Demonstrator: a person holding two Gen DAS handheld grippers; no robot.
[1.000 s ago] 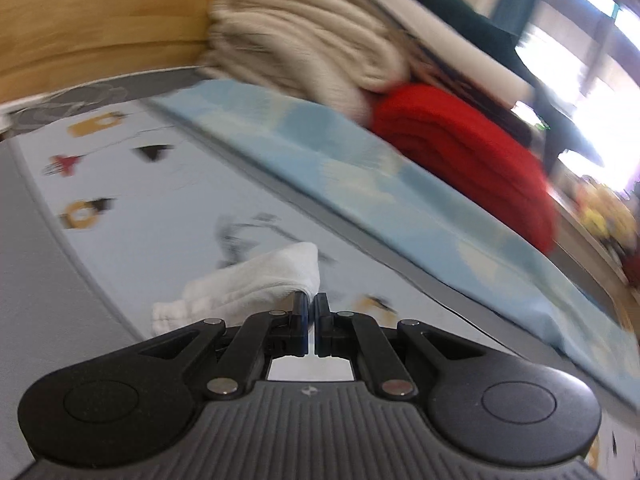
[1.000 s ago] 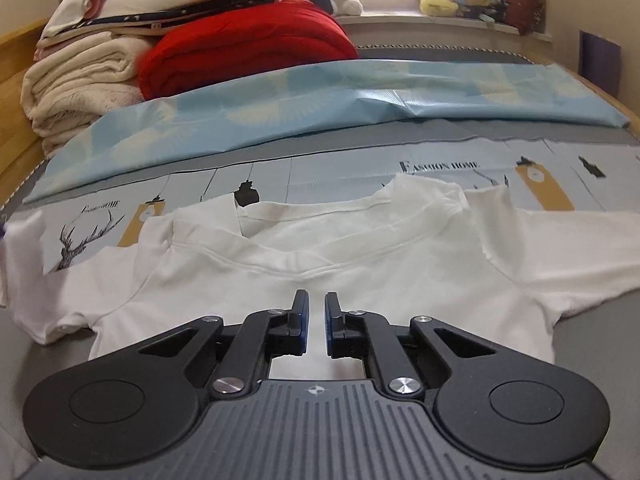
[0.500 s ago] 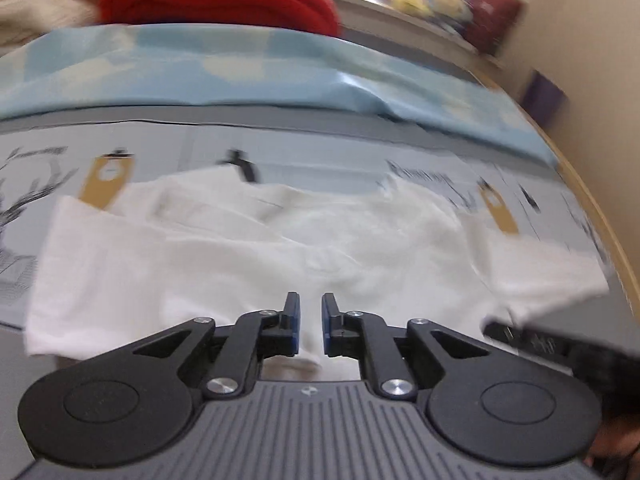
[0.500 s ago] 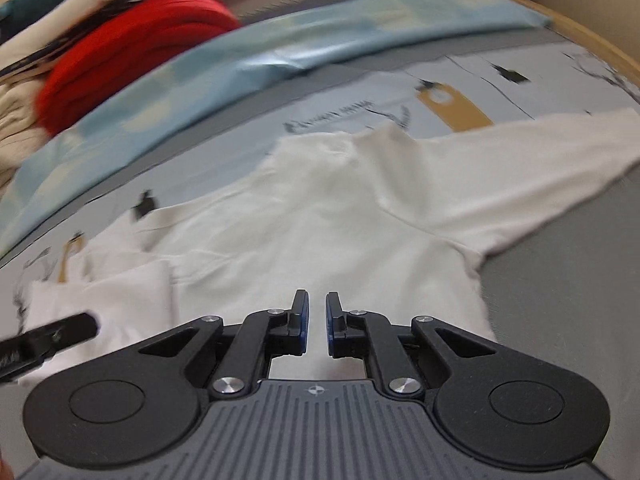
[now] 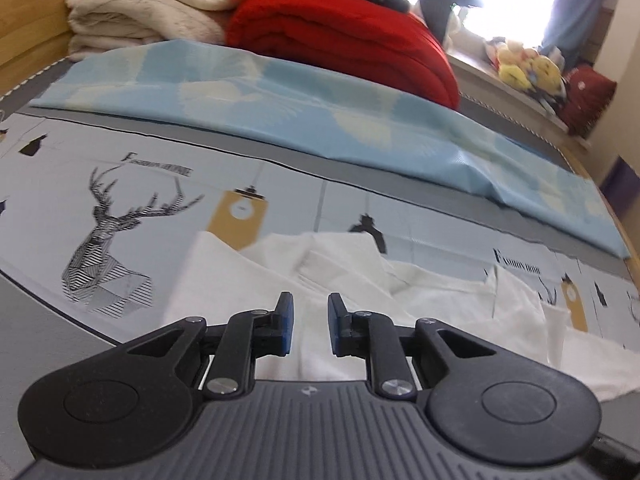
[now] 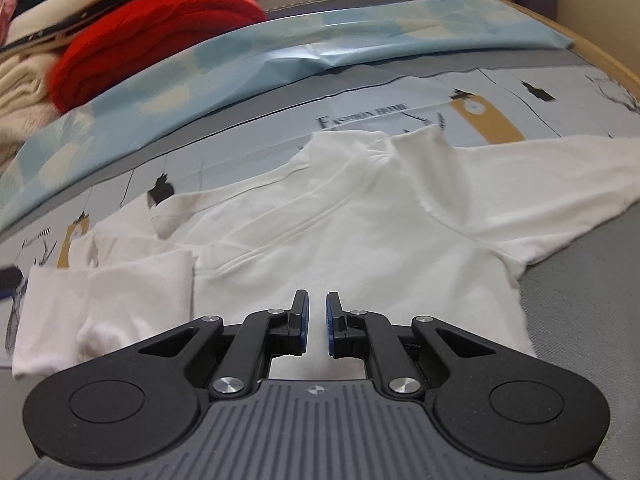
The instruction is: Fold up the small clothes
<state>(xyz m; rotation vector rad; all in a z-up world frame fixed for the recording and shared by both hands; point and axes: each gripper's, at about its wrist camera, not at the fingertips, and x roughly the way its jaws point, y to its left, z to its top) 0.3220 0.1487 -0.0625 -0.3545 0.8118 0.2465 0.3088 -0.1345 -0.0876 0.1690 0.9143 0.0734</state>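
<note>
Your left gripper [image 5: 310, 330] fingers are opening, empty; right gripper [image 6: 314, 328] fingers barely apart, empty. Snag the folded left sleeve [image 6: 100, 304] and the white shirt [image 6: 340, 232] unfolds.

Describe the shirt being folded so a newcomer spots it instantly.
Start at the bed with the deer-print sheet. In front of the light blue cloth lies a white shirt, spread flat. It is the only plain white, unfolded item; the red blanket behind is folded.

The left gripper [image 5: 310, 320] hangs over the white shirt [image 5: 420, 292] on the printed sheet [image 5: 160, 184], jaws opening, gripping nothing.
</note>
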